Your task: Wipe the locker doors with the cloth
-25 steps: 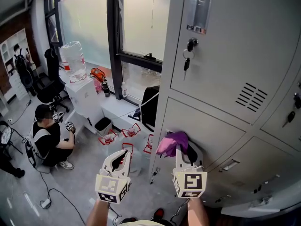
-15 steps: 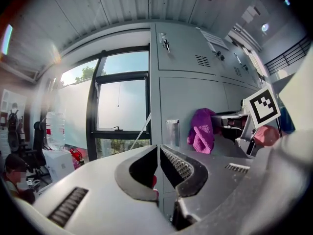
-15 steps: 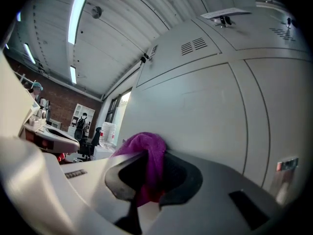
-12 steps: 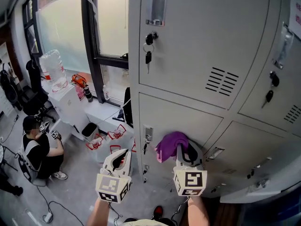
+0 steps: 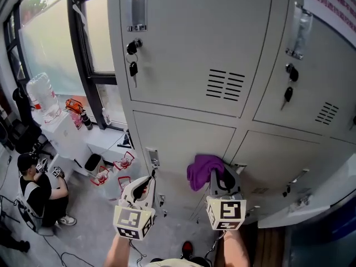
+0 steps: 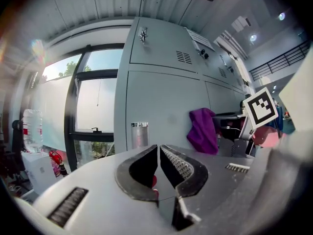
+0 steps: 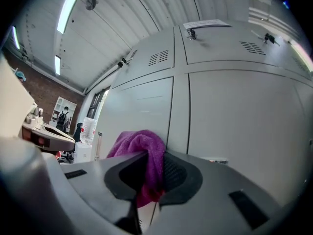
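right claw: clamps fluffy purple cloth | smooth grey locker door

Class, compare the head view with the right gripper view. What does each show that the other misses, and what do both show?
Only the head view shows the crouching person on the floor and the marker cube on the right gripper. Only the right gripper view shows the ceiling light strips and the brick wall. Both show the purple cloth clamped in the right gripper's jaws, in front of the grey locker doors.
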Motion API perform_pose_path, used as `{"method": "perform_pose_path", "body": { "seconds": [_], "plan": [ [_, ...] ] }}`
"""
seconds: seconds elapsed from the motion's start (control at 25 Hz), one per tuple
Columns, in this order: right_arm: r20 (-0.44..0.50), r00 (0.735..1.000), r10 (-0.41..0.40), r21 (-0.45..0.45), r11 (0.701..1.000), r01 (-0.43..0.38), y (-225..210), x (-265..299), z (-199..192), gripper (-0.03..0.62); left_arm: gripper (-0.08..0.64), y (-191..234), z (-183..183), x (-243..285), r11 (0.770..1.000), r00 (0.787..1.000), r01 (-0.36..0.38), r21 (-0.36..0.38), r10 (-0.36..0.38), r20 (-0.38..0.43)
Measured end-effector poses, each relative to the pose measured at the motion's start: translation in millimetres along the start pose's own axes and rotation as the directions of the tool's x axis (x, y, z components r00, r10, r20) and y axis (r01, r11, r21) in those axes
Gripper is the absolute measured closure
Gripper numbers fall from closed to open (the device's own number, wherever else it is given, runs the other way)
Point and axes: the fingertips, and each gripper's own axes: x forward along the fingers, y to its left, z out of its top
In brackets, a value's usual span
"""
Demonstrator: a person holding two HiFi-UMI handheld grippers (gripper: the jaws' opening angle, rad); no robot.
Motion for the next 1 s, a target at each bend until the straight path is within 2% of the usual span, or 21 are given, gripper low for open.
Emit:
{"method": "perform_pose_path", "body": {
  "seconds": [0.24, 0.48, 1.0],
  "plan": [
    [-0.009, 0.998, -0.06, 0.003, 0.998, 0.06, -25, -14, -4, 0.532, 0.523, -19, 1, 10, 0.999, 0.999, 0.051, 0.003, -0.051, 0.001],
    [-0.015, 0.997, -0.073, -0.001, 0.997, 0.073, -31, -17, -5, 0.532, 0.523, -28, 1, 15, 0.997, 0.997, 0.074, 0.007, -0.074, 0.003],
    [0.016, 1.0, -0.015, -0.006, 1.0, 0.015, -3, -41, 3, 0.532, 0.522, -24, 1, 3, 0.998, 0.998, 0.065, 0.002, -0.065, 0.008]
  ]
}}
